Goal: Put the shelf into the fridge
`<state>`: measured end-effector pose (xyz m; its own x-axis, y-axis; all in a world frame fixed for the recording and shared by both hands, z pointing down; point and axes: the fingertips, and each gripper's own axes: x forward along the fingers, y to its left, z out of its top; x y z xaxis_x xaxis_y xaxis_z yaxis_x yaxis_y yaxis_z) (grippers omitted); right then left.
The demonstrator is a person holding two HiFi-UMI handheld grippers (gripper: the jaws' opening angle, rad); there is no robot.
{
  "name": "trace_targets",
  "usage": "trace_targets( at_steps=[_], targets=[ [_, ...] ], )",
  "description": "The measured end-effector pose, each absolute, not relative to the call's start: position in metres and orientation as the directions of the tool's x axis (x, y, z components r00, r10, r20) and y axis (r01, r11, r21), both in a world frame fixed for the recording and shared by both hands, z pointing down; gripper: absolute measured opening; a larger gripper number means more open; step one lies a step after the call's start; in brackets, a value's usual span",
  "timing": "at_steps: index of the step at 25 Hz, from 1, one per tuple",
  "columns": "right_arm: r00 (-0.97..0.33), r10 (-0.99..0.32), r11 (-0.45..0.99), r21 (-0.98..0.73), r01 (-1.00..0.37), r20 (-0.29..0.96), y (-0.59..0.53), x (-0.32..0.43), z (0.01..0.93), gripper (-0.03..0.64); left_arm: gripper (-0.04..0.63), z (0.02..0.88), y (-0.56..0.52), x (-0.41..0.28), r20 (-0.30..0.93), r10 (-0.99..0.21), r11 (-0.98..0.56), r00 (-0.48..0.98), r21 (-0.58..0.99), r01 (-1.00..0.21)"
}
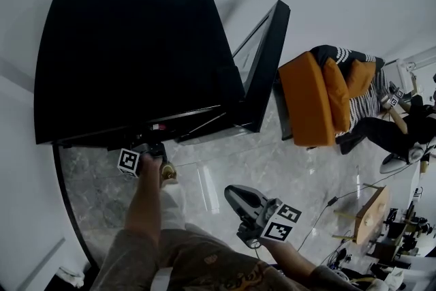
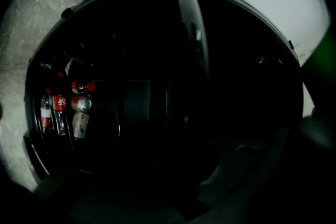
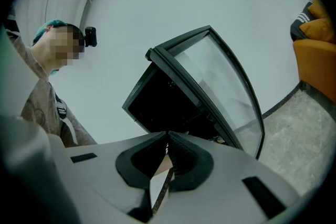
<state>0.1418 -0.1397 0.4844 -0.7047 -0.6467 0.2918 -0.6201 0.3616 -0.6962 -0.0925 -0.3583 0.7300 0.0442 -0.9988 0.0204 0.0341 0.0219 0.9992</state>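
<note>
With the left gripper (image 1: 150, 148) all but closed at the dark fridge (image 1: 129, 44) mouth beside what is probably the shelf (image 1: 201, 123), a thin pale-edged pane, and the right gripper (image 3: 167, 147) shut empty and well back, we risk the pane tilting, jamming or knocking the bottles (image 2: 63, 107).

Left gripper (image 1: 148, 152) reaches under the top of the fridge (image 1: 129, 51), which hides its tips from the head view; in its own view the closed jaws melt into the dark interior, and anything between them cannot be made out. Left of the jaws, drink bottles (image 2: 59, 110) with labels too small to read
</note>
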Motion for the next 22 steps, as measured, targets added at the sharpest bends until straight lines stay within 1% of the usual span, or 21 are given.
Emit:
trace_targets(
  at_steps=[2,6,15,22],
  targets=[
    [-0.708,-0.643,0.362,-0.699,-0.617,0.292,-0.139,0.141,0.485,0.025,0.017,0.73,-0.364,-0.092,0.015,-0.999,0.017,0.041,0.999,0.041],
    [-0.716,-0.633,0.365,-0.703,-0.611,0.293,-0.141,0.138,0.487,0.025,0.017,0.734,-0.375,-0.096,0.016,-0.999,0.017,0.038,1.0,0.016],
    [-0.714,-0.631,0.355,-0.706,-0.613,0.303,-0.141,0.135,0.493,0.025,0.017,0.735,-0.405,-0.098,0.012,-0.999,0.013,0.052,1.0,0.021],
    [-0.711,-0.631,0.353,-0.702,-0.619,0.31,-0.139,0.132,0.496,0.025,0.017,0.746,-0.427,-0.105,0.015,-1.0,0.015,0.02,1.0,0.008]
  ],
)
